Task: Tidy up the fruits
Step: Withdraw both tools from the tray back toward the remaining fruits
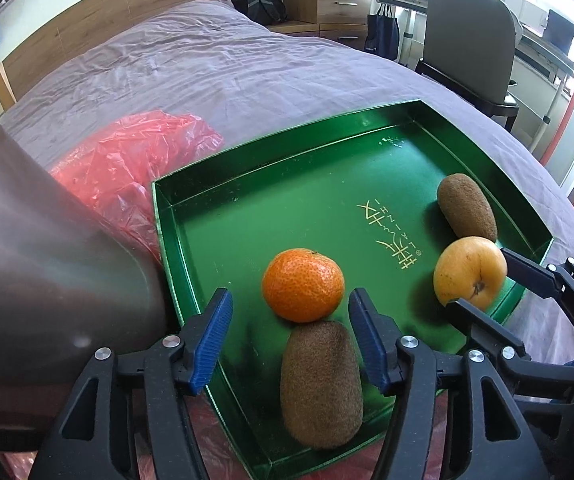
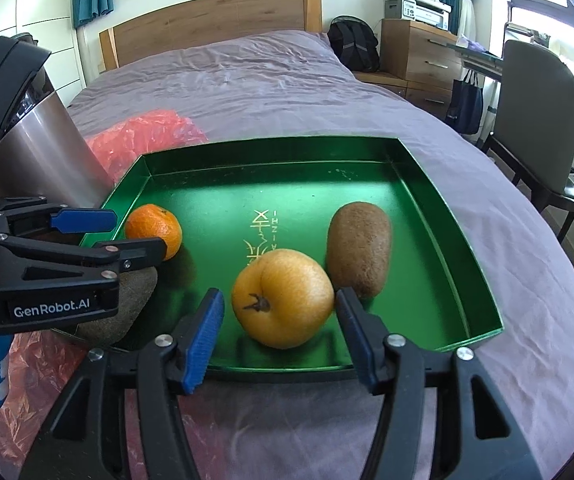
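Note:
A green tray lies on the bed. In it are an orange mandarin, a near kiwi, a far kiwi and a yellow pear. My left gripper is open, its blue pads either side of the near kiwi, just behind the mandarin. My right gripper is open around the pear's near side; it also shows in the left wrist view.
A steel bin stands at the tray's left. Red plastic bag lies beside and under the tray. The purple bedsheet stretches to a wooden headboard. A chair and drawers stand at the right.

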Demonstrator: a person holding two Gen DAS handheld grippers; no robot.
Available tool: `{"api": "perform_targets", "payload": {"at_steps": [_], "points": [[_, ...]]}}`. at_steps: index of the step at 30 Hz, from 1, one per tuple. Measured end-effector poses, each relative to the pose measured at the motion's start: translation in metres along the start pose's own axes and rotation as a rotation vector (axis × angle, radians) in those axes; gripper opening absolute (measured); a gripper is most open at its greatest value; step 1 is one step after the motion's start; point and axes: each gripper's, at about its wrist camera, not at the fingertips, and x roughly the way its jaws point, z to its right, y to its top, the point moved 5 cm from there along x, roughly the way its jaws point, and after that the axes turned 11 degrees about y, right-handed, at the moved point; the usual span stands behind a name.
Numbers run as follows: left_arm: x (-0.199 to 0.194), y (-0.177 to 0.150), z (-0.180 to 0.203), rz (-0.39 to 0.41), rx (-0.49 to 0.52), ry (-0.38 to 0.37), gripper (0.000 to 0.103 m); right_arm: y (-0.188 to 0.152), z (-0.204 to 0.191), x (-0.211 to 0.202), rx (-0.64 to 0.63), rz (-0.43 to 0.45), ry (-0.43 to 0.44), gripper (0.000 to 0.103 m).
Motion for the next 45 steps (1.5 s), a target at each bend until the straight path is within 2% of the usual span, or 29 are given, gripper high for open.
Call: {"api": "perform_targets", "payload": {"at_steps": [4,7,15,33,45], "points": [[-0.015,-0.003,-0.001,0.014,-0.003,-0.016,0.056,0.000,0.001,-0.019,0.024,0.025,-0.008,0.053],[-0.032,-0.008,0.000,0.036,-0.009,-0.049,0.058,-0.001,-0.001,-0.035,0.036,0.041,-0.011,0.053],[-0.080,-0.032,-0.001,0.079,-0.011,-0.077,0.059,-0.009,-0.018,-0.072,0.047,0.062,-0.005,0.053],[-0.157,-0.113,-0.045,0.092,-0.026,-0.001,0.064,-0.026,-0.090,-0.141,0.019,0.094,0.076,0.053],[-0.190,-0.156,-0.087,0.091,-0.095,0.064,0.066,-0.039,-0.140,-0.168,-0.030,0.102,0.129,0.053]]}}
